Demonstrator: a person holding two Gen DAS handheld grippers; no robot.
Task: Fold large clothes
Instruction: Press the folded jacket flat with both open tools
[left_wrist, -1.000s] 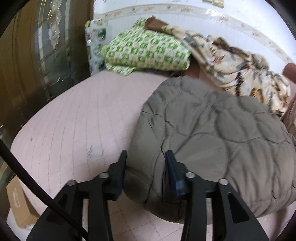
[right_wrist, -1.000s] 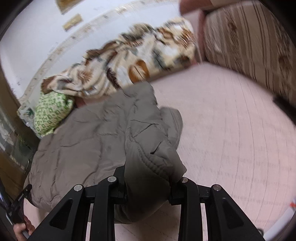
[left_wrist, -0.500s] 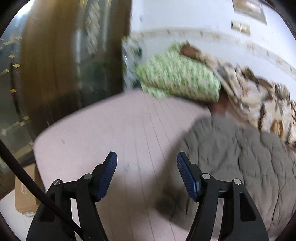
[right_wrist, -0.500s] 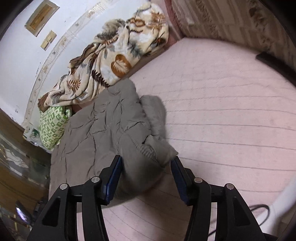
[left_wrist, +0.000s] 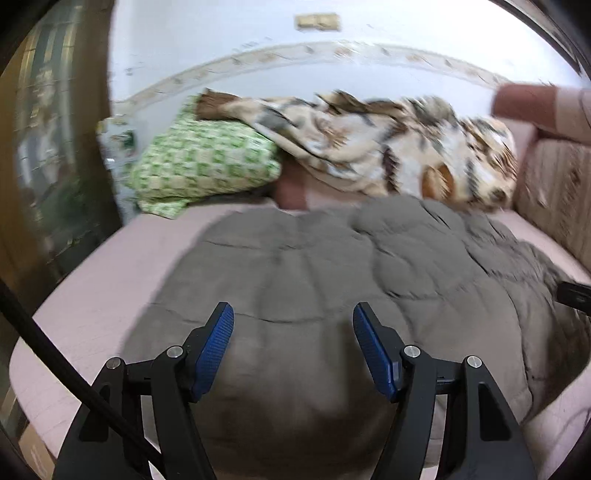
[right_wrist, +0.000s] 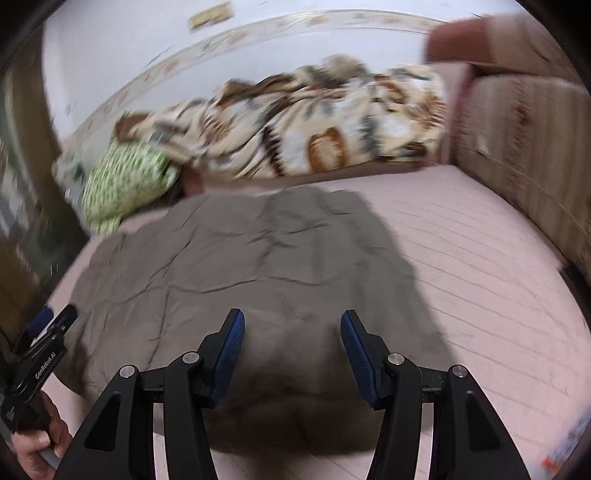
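Here one grey-brown quilted jacket (left_wrist: 332, 266) lies folded on the pink ribbed bed cover (right_wrist: 480, 266), puffy and stitched in panels, its long axis running from the near edge toward the wall. Two tongs hover above its near end: the left gripper (left_wrist: 293, 332) and right gripper (right_wrist: 291, 334) both stand released, blue ridged pads apart, nothing pinched. Beyond lie one green checked pillow (left_wrist: 203, 166) and one leaf-patterned blanket (right_wrist: 314, 129).

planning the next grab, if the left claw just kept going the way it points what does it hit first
Most likely the grey quilted garment lying on the pink bed. The open left claw points down at its padded surface, with nothing between. Depth is blurred, so the exact spot is uncertain.
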